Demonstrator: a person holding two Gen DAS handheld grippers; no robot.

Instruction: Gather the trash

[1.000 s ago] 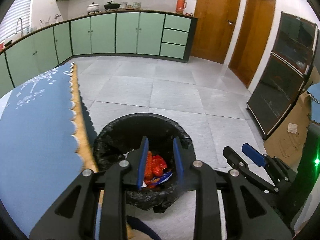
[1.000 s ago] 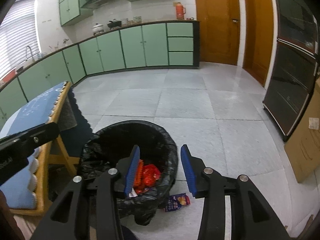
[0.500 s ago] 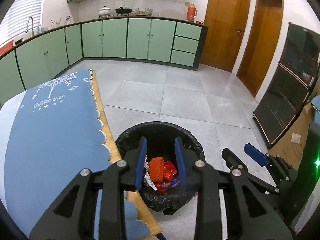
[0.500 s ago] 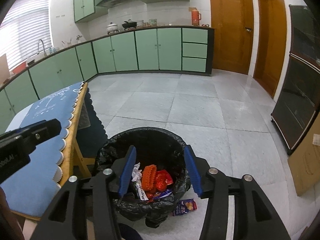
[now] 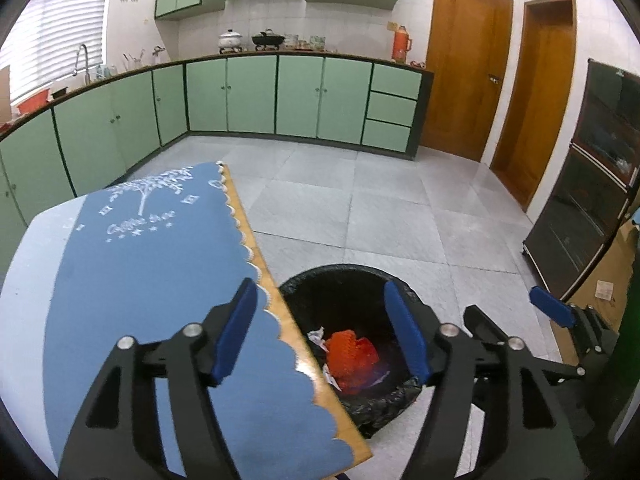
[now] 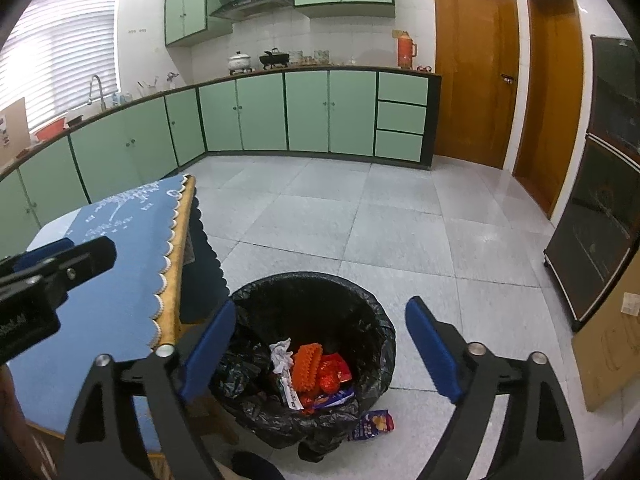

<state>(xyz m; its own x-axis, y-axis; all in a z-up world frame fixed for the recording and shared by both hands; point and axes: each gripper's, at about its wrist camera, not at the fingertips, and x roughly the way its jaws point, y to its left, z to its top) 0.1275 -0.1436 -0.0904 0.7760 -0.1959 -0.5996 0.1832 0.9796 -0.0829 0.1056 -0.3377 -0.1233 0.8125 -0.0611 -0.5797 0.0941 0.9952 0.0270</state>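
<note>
**Both grippers empty above the bin**

The left gripper [image 5: 320, 332] and the right gripper [image 6: 320, 348] are held over the black-lined trash bin [image 6: 362, 300] — the jaws of each have just been opening and are spread wide, with nothing between them. Inside the bin an orange ridged piece [image 6: 306, 366] is seen, its long axis running up and slightly right in the right wrist view, beside red wrappers [image 6: 334, 372] and crumpled white paper [image 6: 280, 354]. One small snack packet [image 6: 372, 424] lies on the tiled floor [image 6: 400, 240], touching the bin's base (flat, print upward). A blue-clothed table [image 5: 140, 280] stands just beside the bin.
</note>
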